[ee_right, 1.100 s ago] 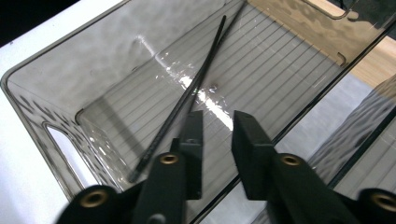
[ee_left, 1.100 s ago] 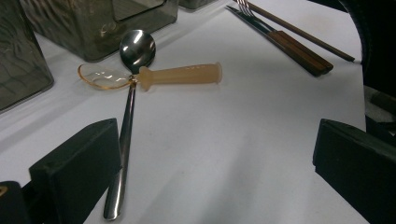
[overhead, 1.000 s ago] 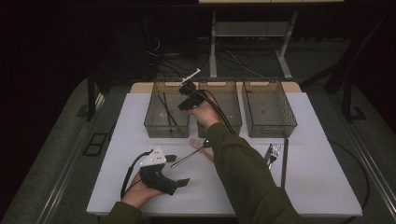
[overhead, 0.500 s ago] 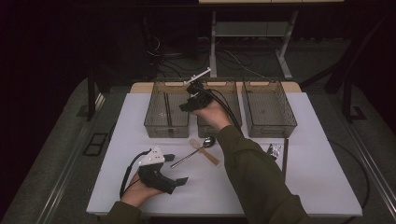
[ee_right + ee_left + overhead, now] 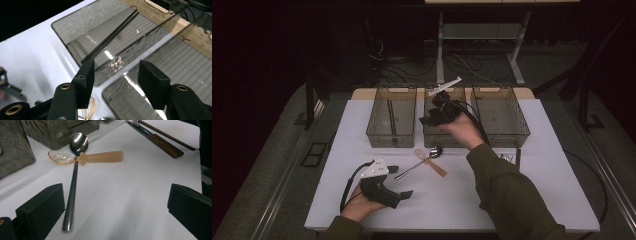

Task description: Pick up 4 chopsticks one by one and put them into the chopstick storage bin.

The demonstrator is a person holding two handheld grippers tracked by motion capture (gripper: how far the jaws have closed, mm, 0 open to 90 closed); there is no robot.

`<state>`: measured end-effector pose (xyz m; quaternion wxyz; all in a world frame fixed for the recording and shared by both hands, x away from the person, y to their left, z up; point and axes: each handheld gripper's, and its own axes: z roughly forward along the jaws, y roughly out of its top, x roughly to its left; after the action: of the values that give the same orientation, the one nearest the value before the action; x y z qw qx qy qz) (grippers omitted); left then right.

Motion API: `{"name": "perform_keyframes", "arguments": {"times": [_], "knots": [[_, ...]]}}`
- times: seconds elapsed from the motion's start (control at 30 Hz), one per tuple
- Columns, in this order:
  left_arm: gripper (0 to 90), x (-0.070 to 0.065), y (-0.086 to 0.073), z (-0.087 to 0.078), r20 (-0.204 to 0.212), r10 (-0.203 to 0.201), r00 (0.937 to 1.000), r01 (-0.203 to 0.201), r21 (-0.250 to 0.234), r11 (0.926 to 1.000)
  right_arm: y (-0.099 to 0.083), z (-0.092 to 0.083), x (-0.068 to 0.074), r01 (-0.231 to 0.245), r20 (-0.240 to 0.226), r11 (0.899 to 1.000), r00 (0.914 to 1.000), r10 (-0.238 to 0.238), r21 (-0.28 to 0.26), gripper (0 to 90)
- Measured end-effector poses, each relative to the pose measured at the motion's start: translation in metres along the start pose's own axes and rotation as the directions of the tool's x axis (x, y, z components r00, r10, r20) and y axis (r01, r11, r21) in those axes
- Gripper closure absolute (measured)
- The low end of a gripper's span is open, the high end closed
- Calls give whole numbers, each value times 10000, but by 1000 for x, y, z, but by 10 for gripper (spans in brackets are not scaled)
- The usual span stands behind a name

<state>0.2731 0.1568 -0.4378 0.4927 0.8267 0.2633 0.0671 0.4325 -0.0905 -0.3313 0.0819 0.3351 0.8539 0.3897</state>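
From the high view: on a white table (image 5: 447,205), three clear bins in a row at the far edge. In the left bin (image 5: 391,89), a pair of black chopsticks (image 5: 390,117) lying lengthwise on the floor. Above the front of the middle bin (image 5: 447,141), the right gripper (image 5: 426,120), held in the air, pointing toward the left bin, jaws apart after just opening, nothing between them. Right bin (image 5: 501,90) beside it. In front of the bins, a metal spoon (image 5: 417,165) crossed by an amber plastic spoon (image 5: 434,167). Near the front left, the left gripper (image 5: 399,181) resting on the table under a hand, released, grasping nothing.

From the left gripper view: left gripper (image 5: 115,212) with jaws wide apart over bare tabletop. Just beside the left-hand jaw, the handle end of the metal spoon (image 5: 73,185), not gripped. Across its neck, the plastic spoon (image 5: 102,157), touching it. Farther off, wood-handled cutlery (image 5: 165,143) lying well apart from the spoons.

From the right gripper view: right gripper (image 5: 116,80) open and empty, looking down at the wall between two bins. Beyond the jaws, the black chopsticks (image 5: 110,37) side by side, flat in the left bin (image 5: 53,25), clear of both pads. To the right, the ribbed floor of the middle bin (image 5: 175,65).
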Motion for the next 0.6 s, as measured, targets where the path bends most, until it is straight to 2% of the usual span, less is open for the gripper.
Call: {"name": "perform_keyframes", "arguments": {"times": [0.3,0.6], "knots": [[2,1,0,0,17,14,10000,-15,104,9999,-32,-33,-11,-52,41,9990,10000,53,-451,468],[2,1,-1,1,24,6,10000,-6,36,10000,-65,-60,-15,-91,-9,9967,10000,90,-812,512]]}}
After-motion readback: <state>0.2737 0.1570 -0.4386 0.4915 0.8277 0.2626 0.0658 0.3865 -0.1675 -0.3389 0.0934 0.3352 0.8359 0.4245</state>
